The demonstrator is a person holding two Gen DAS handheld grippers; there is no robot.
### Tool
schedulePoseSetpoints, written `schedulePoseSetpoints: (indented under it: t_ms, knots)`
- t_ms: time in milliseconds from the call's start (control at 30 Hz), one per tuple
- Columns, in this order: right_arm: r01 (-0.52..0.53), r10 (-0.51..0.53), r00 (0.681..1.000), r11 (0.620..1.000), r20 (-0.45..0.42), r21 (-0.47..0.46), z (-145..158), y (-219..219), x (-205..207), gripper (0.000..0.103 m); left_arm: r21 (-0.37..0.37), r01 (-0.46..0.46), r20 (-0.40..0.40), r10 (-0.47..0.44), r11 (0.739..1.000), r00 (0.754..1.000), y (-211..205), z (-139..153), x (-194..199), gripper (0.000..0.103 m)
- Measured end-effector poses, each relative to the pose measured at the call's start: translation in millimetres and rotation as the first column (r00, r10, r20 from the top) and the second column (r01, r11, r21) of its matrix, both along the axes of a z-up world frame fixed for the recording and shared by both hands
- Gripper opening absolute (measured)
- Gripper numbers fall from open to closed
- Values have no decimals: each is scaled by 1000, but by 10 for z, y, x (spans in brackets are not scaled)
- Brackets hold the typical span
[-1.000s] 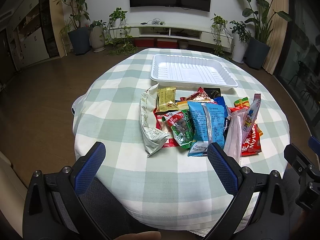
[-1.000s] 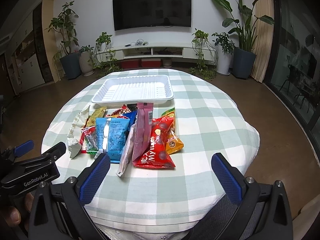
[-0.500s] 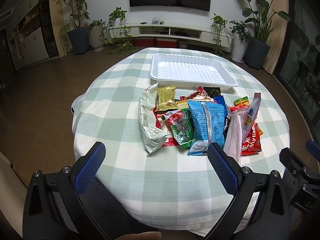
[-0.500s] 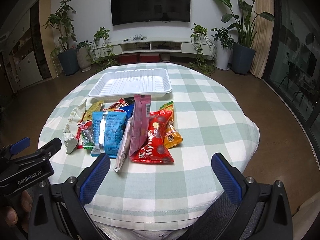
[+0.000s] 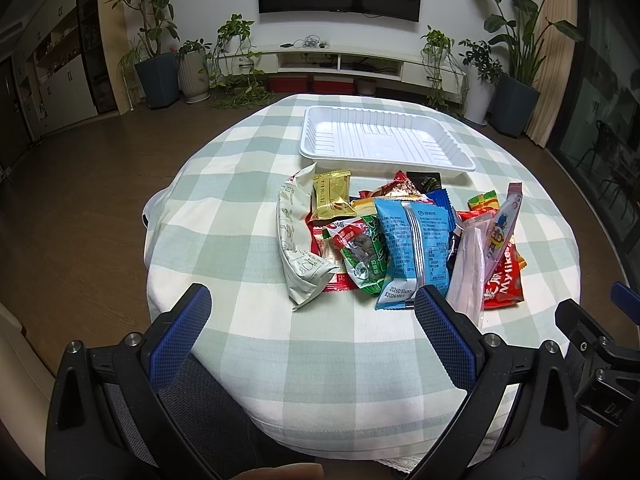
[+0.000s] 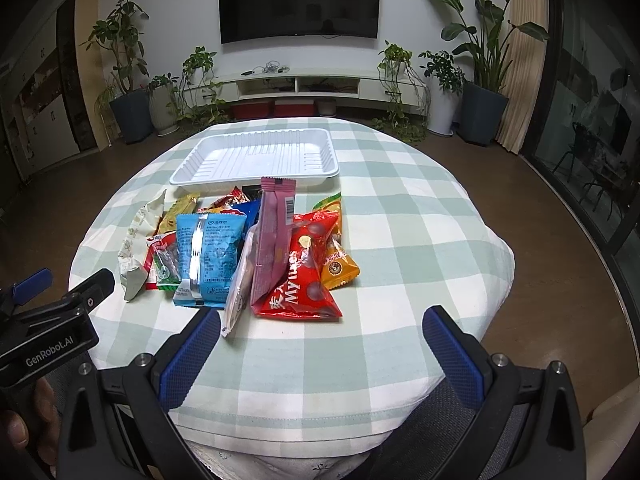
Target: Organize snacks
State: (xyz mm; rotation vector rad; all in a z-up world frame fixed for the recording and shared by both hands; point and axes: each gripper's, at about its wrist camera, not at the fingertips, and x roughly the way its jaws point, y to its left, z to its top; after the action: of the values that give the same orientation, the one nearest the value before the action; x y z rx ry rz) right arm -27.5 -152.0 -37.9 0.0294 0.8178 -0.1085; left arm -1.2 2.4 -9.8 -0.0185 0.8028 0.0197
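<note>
A pile of snack packets lies on the round checked table (image 5: 248,208), just in front of an empty white tray (image 5: 380,138) (image 6: 256,158). The pile holds a blue packet (image 5: 414,248) (image 6: 210,250), a red Mylikes bag (image 6: 304,276) (image 5: 502,282), a pink packet (image 6: 274,236), a gold packet (image 5: 332,196), a white-green bag (image 5: 296,240) and a green nut packet (image 5: 364,254). My left gripper (image 5: 312,334) is open and empty above the near table edge. My right gripper (image 6: 320,354) is open and empty, near the red bag.
A TV (image 6: 298,2) and a low white cabinet (image 6: 304,86) stand on the far wall, with potted plants (image 6: 124,80) on both sides. Brown floor surrounds the table. A curtain and glass doors are at the right.
Both grippers have moved slightly forward toward the snack pile, the right one more than the left. Nothing on the table has moved.
</note>
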Motion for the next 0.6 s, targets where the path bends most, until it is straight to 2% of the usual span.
schedulePoseSetpoints:
  t_ms: [600]
  knots:
    - [-1,1,1000,1000,-1,1,-14,-1,0,103,-1,-1,-1,1,1000,1000,0,-2,-1,103]
